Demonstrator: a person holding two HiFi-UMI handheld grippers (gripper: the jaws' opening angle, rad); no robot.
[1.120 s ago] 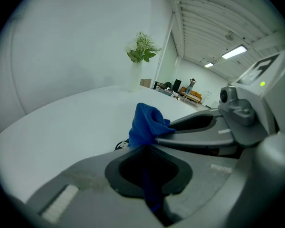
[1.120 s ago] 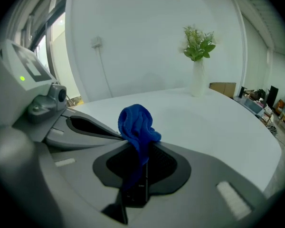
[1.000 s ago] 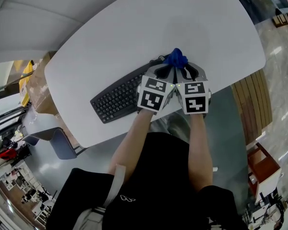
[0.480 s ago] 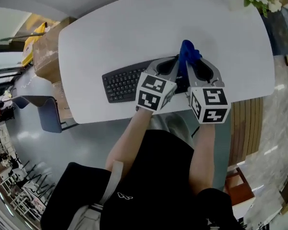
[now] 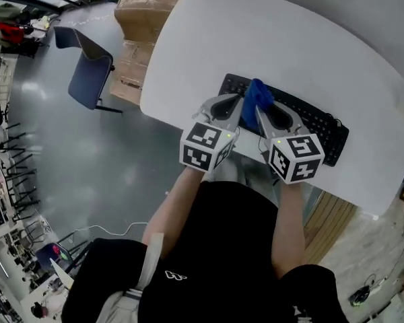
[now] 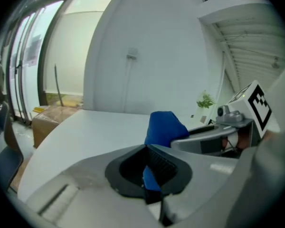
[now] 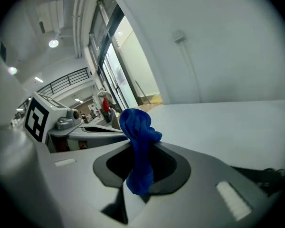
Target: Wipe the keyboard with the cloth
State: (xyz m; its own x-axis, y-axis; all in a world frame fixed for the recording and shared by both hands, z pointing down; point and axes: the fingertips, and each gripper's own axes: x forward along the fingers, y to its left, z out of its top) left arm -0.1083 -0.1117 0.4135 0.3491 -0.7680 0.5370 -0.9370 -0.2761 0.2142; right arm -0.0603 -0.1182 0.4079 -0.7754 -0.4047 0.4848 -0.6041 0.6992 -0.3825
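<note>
The black keyboard (image 5: 316, 123) lies slantwise close along the near edge of the white bench (image 5: 289, 52), with only a narrow strip of bench between it and that edge; beyond the keyboard the bench top runs wide and bare toward its far rim; off the bench's left end, cardboard boxes (image 5: 145, 5) stand just beside it, and a blue chair (image 5: 87, 73) stands on the grey floor (image 5: 67, 180), apart from the bench.

The left gripper (image 5: 240, 105) and the right gripper (image 5: 259, 112) meet tip to tip over the left half of the keyboard, the blue cloth (image 5: 258, 94) bunched between them; whether the cloth touches the keys cannot be told.

In the left gripper view the left gripper (image 6: 146, 148) has its jaws pressed together on a fold of the cloth (image 6: 164, 127), which rises in a lump above the tips; the right gripper (image 6: 213, 139) lies just beside it.

In the right gripper view the right gripper (image 7: 149, 144) is likewise clamped on the cloth (image 7: 137, 127), a twisted strand hanging down between the jaws; the left gripper (image 7: 95, 129) lies close alongside.
</note>
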